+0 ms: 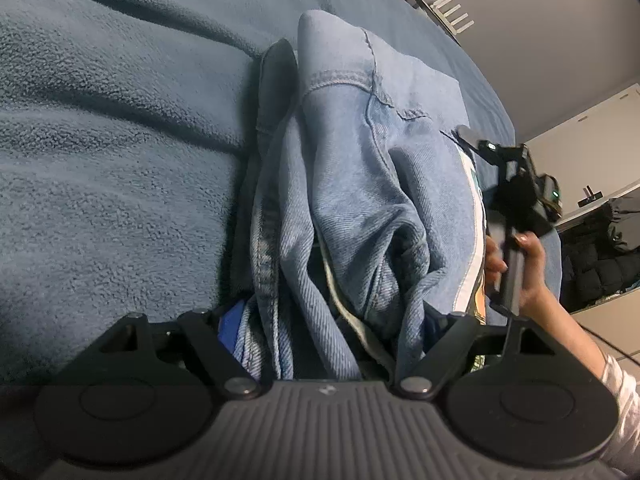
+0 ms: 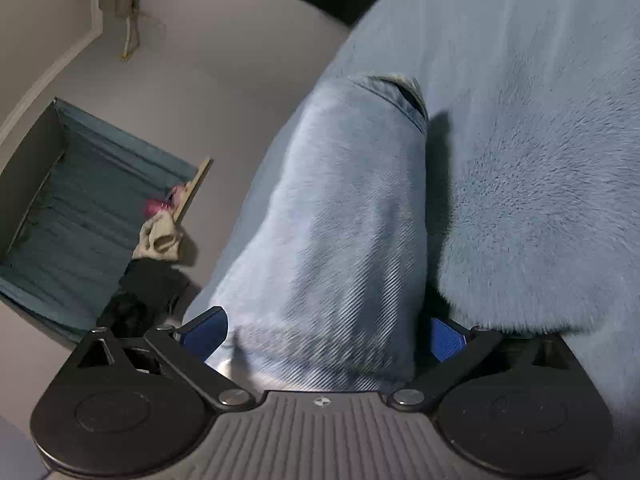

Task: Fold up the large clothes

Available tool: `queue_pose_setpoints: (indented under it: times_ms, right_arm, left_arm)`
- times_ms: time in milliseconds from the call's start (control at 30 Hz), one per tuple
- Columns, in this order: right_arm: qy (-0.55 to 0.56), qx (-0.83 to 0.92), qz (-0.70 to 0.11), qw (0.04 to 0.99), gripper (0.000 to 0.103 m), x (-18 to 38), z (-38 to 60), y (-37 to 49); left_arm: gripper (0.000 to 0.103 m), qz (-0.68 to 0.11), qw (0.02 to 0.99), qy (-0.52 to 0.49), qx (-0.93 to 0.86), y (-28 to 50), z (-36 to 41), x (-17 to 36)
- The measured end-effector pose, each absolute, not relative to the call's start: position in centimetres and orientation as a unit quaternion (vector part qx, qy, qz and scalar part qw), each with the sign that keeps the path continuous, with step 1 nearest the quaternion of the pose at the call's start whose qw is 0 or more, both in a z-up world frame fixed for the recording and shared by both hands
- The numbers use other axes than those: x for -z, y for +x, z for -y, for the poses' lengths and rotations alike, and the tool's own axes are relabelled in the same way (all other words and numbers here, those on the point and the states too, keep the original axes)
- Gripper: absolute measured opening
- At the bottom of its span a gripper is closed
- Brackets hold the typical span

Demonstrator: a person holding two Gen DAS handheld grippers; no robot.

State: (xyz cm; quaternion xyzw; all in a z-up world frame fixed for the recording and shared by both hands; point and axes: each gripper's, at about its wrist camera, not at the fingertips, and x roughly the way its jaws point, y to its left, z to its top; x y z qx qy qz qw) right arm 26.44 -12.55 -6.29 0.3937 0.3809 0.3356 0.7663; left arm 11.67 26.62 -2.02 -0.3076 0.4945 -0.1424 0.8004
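While your left gripper (image 1: 328,320) bunches the jeans (image 1: 360,184) on the blanket (image 1: 112,128) as an anchor, your right gripper (image 2: 324,332) straddles denim, jaws wide; grip unclear.

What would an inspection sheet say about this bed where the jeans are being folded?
Surface: blue fleece blanket, rumpled.
Job's things: jeans, bunched, lying on the blanket.
Clutter: printed cloth under the jeans; beige cloth on the floor.
Grippers: left gripper closed on jeans; right gripper open, denim between its pads.
Cables: thin black cable near the sleeve.
Surroundings: open box on the floor.
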Motion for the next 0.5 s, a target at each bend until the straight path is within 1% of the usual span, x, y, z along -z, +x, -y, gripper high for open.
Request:
queue_pose_setpoints:
  times_ms: [133,267,300,333,400,433,467,500]
  right_arm:
    - [0.393,-0.378,-0.39,0.743,0.103,7.6,11.5,29.4]
    - [0.415,-0.399,-0.383,0.723,0.103,8.2,10.8,32.2]
    - [0.418,-0.394,-0.383,0.723,0.101,8.4,10.6,32.8]
    - [0.416,-0.39,-0.382,0.727,0.097,8.5,10.3,33.2]
    - [0.391,-0.375,-0.37,0.755,0.074,8.3,9.7,33.0]
    - [0.395,-0.369,-0.359,0.761,0.065,8.3,9.7,32.8]
    - [0.407,-0.363,-0.348,0.762,0.052,8.2,9.8,32.5]
    - [0.413,-0.358,-0.336,0.767,0.045,7.9,9.8,32.1]
  left_arm:
    - [0.081,-0.497,0.797,-0.311,0.144,11.8,-26.7,2.1]
    - [0.081,-0.498,0.793,-0.318,0.147,12.0,-26.8,2.4]
    - [0.082,-0.499,0.791,-0.321,0.148,12.1,-26.9,2.5]
    - [0.082,-0.499,0.79,-0.324,0.149,12.2,-26.9,2.6]
    - [0.082,-0.499,0.788,-0.327,0.152,12.3,-26.9,2.8]
    - [0.082,-0.498,0.788,-0.328,0.154,12.4,-26.9,2.8]
    - [0.082,-0.498,0.787,-0.33,0.157,12.4,-26.9,2.9]
    - [0.082,-0.497,0.787,-0.329,0.159,12.5,-26.8,2.9]
